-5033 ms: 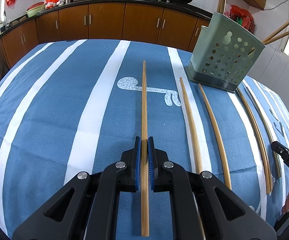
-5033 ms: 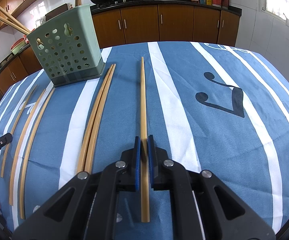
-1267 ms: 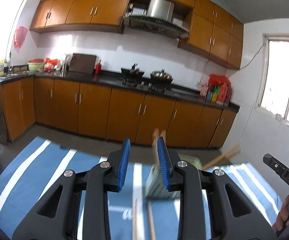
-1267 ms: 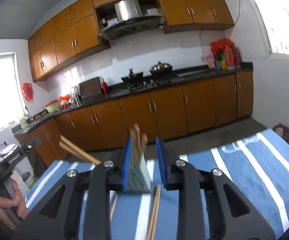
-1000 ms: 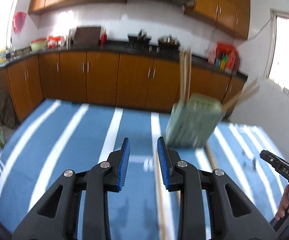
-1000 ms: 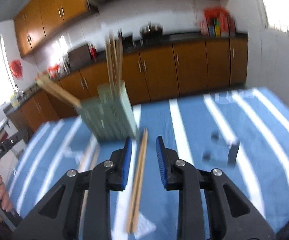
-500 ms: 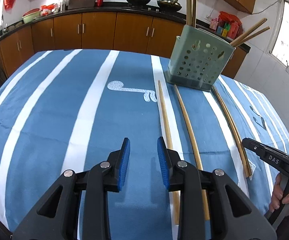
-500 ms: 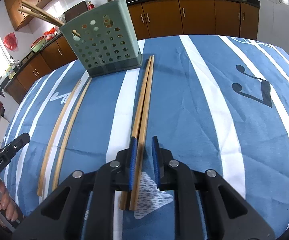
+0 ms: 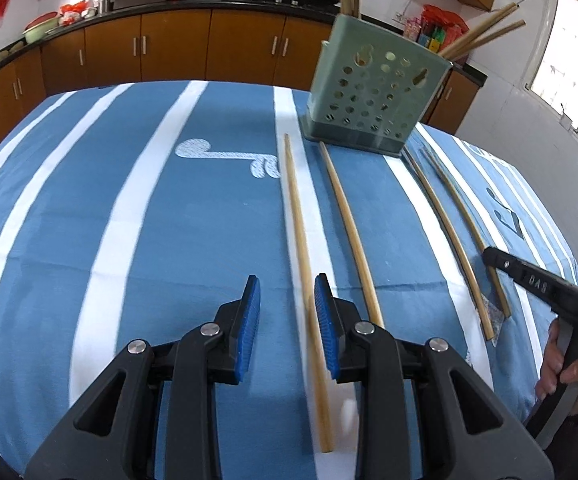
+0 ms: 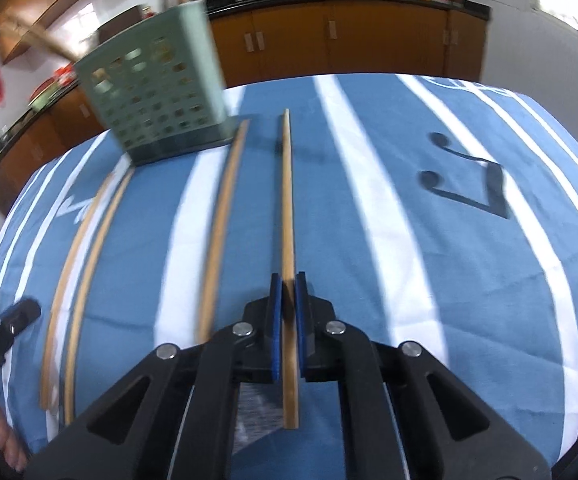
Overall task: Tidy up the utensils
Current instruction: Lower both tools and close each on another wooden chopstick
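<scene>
Long bamboo chopsticks lie on the blue striped tablecloth (image 9: 129, 208). My left gripper (image 9: 287, 292) is open low over the cloth. One chopstick (image 9: 297, 216) runs between its blue pads, close to the right pad (image 9: 323, 304) and not gripped. My right gripper (image 10: 287, 280) is closing tight on another chopstick (image 10: 287, 200), and both pads press its sides. The green perforated utensil holder (image 9: 373, 92) stands at the far side with several chopsticks upright in it; the right wrist view also shows the holder (image 10: 153, 80).
A loose chopstick (image 9: 351, 232) lies right of my left gripper, with two more (image 9: 449, 232) beyond it. In the right wrist view one chopstick (image 10: 221, 232) lies left of the held one, and a pair (image 10: 85, 240) lies further left. A hand (image 9: 569, 368) holds the right gripper's handle.
Both grippers came down from a high, level view to just above the cloth. The right jaws closed on one chopstick of a pair and drew it away from its partner.
</scene>
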`<act>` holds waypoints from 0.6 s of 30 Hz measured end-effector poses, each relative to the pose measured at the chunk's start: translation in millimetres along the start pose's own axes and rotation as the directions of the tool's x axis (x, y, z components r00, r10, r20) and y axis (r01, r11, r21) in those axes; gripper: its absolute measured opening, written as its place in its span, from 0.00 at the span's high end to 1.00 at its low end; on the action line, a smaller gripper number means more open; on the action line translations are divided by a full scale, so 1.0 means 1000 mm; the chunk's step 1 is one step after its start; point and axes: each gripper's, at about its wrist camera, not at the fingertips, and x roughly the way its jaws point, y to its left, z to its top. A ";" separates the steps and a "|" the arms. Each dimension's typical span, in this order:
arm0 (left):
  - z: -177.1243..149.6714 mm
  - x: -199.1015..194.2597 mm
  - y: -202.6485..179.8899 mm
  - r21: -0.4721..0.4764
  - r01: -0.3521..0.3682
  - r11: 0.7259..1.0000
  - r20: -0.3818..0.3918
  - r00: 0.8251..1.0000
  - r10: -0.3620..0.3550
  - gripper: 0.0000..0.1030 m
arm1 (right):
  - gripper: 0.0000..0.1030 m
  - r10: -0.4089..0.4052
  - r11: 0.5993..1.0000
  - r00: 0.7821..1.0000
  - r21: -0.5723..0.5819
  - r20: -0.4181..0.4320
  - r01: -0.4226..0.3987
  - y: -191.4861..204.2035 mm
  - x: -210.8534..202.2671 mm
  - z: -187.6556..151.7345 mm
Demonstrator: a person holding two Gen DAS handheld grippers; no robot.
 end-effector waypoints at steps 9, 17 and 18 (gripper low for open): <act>-0.001 0.013 -0.015 0.052 -0.003 0.999 -0.033 0.999 0.005 0.72 | 0.93 -0.003 1.000 1.000 -0.006 0.008 0.003 -0.005 0.001 0.000; 0.001 0.017 -0.022 0.101 -0.044 0.994 -0.036 0.998 0.047 0.72 | 0.92 0.006 1.000 1.000 -0.009 0.005 -0.006 -0.003 0.001 0.000; 0.000 0.017 -0.023 0.105 -0.047 0.993 -0.035 0.998 0.051 0.72 | 0.92 0.007 1.000 1.000 -0.008 0.005 -0.007 -0.003 0.001 -0.001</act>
